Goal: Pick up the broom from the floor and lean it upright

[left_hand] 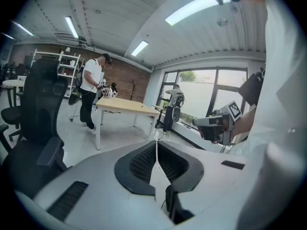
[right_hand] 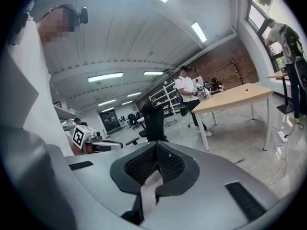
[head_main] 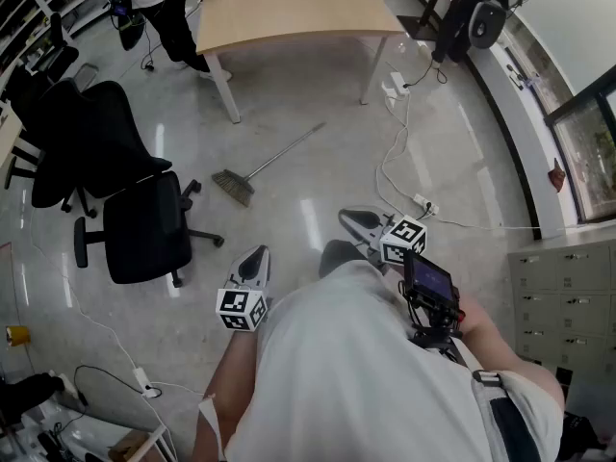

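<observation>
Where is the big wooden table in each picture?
Head view: the wooden table is along the top edge, in the middle.
Left gripper view: the table is left of the middle, far across the floor.
Right gripper view: the table is on the right side.
Shared landmark: the person in a white shirt standing at the table.
</observation>
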The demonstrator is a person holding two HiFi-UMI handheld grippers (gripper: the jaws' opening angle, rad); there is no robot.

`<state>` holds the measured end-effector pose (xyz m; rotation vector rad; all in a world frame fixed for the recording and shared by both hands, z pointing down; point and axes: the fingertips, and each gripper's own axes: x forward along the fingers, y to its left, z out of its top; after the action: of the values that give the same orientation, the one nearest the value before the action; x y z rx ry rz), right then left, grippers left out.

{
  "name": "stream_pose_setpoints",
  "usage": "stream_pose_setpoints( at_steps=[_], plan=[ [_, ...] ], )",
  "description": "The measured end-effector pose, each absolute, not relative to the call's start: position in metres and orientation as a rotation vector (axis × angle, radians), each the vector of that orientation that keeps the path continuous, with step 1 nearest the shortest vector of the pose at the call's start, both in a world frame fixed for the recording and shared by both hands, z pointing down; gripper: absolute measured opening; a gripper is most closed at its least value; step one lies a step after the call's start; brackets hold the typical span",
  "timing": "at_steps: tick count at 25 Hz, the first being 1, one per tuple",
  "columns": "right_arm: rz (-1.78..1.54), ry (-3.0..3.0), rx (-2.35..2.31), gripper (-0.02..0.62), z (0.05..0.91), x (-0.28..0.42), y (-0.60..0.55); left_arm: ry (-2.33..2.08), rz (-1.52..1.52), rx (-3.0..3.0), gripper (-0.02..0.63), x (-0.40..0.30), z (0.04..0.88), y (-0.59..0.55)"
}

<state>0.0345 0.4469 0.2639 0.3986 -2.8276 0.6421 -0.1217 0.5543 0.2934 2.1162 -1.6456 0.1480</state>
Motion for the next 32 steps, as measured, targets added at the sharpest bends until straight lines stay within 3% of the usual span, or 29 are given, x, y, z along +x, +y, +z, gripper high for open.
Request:
stream_pose_setpoints(
  at_steps=[32],
  plan=[
    [0.705,-2.784,0.272,0.018,0.298,0.046,0.263,-1.711,0.243,2.014,0.017,-0.106,0.292,0.385]
  ],
)
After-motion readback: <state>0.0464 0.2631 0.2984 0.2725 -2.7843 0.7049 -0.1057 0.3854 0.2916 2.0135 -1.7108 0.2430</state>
